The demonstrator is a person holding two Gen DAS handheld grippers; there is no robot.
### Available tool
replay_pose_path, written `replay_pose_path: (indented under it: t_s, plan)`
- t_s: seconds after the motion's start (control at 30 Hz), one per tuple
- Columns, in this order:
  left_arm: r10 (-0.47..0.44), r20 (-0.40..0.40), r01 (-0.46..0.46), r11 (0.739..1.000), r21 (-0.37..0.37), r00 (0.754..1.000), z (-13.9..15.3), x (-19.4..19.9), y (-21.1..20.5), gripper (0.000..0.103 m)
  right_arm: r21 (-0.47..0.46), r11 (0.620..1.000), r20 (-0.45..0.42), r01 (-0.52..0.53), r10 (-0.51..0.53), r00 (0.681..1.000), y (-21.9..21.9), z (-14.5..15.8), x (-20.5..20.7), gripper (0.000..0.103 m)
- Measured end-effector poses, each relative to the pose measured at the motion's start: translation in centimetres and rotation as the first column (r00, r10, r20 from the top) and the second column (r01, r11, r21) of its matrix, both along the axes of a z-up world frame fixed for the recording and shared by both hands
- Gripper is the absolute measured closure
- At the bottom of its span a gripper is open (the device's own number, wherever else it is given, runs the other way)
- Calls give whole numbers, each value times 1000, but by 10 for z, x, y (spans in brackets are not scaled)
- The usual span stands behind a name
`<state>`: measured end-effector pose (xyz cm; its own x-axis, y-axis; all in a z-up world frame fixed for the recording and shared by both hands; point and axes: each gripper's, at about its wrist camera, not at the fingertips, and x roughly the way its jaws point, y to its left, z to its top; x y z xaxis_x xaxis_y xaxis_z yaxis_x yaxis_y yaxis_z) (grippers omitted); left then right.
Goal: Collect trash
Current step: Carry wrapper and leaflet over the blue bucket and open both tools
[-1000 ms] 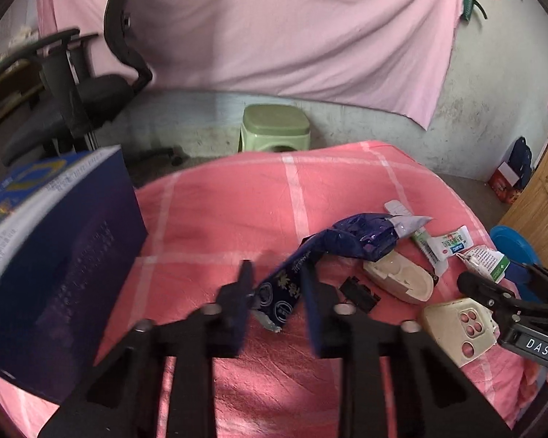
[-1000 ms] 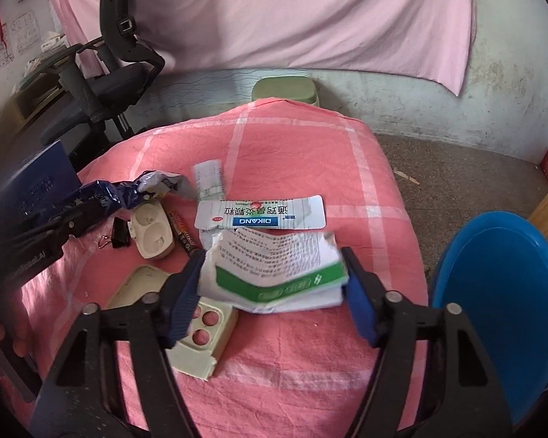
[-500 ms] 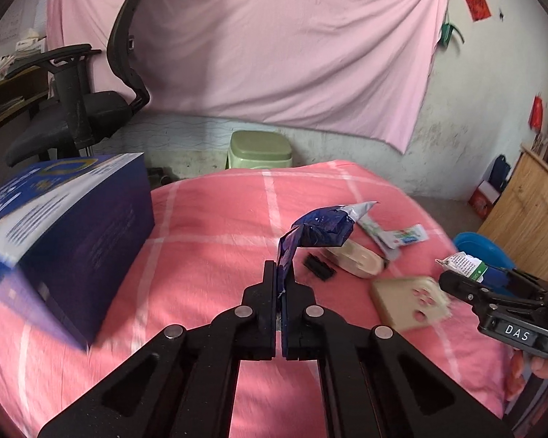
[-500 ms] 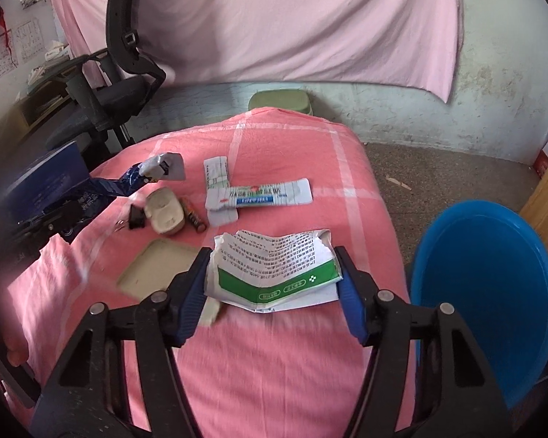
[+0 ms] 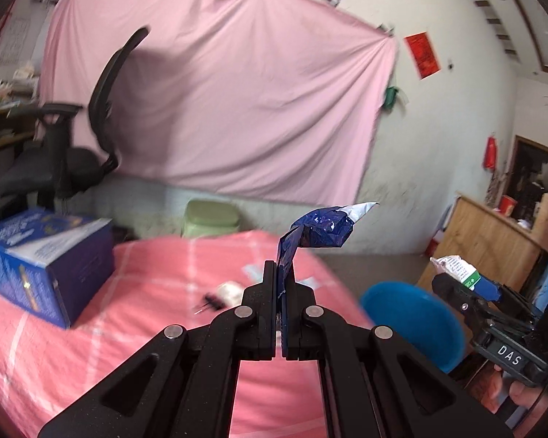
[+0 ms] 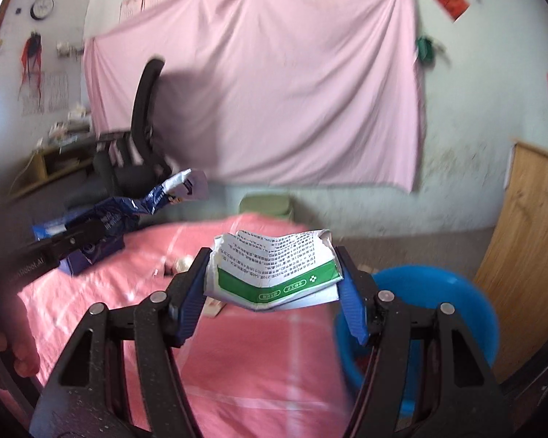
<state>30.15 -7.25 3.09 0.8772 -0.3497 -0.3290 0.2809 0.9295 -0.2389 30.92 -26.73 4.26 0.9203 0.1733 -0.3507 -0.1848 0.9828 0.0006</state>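
My left gripper (image 5: 278,273) is shut on a crumpled dark blue foil wrapper (image 5: 319,231), which stands up above the fingertips, well off the pink-covered table (image 5: 135,332). From the right wrist view the same blue wrapper (image 6: 153,200) shows at the left, pinched in the left gripper. My right gripper (image 6: 272,284) is shut on a torn white and green carton (image 6: 274,266) that bows between the blue pads (image 6: 191,292). A blue plastic basin (image 6: 453,303) sits on the floor just right of the table, below and right of the carton. In the left wrist view the blue basin (image 5: 413,314) lies under the right gripper (image 5: 456,281).
A dark blue box (image 5: 51,255) stands on the table's left side. Small items, blurred, remain on the cloth (image 5: 223,292). A black office chair (image 5: 73,153) and a green stool (image 5: 212,217) are behind the table, a wooden cabinet (image 5: 493,241) at the right.
Left gripper closed on the blue wrapper and lifted it off the table. Both grippers rose and tilted up; the right one carried the carton towards the blue basin.
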Motion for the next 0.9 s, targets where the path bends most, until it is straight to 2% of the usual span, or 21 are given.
replay_pose_path:
  t_s: [0.23, 0.4, 0.53, 0.67, 0.9]
  plan:
    - [-81, 132, 87, 996, -34, 988, 34, -13, -61, 103, -21, 996, 132, 84, -81, 988, -42, 40, -25, 23]
    - [-136, 158, 149, 986, -73, 978, 42, -9, -101, 103, -35, 988, 175, 148, -140, 975, -75, 51, -32, 23]
    - [-186, 133, 197, 977, -81, 974, 43, 3, -129, 103, -20, 980, 180, 199, -192, 965, -101, 48, -34, 23]
    - [-236, 102, 241, 970, -37, 966, 38, 14, -156, 103, -2, 973, 141, 230, -227, 964, -122, 37, -26, 23]
    - [-263, -49, 263, 965, -18, 963, 10, 42, -187, 103, -4, 967, 58, 255, -254, 965, -148, 3, -10, 23]
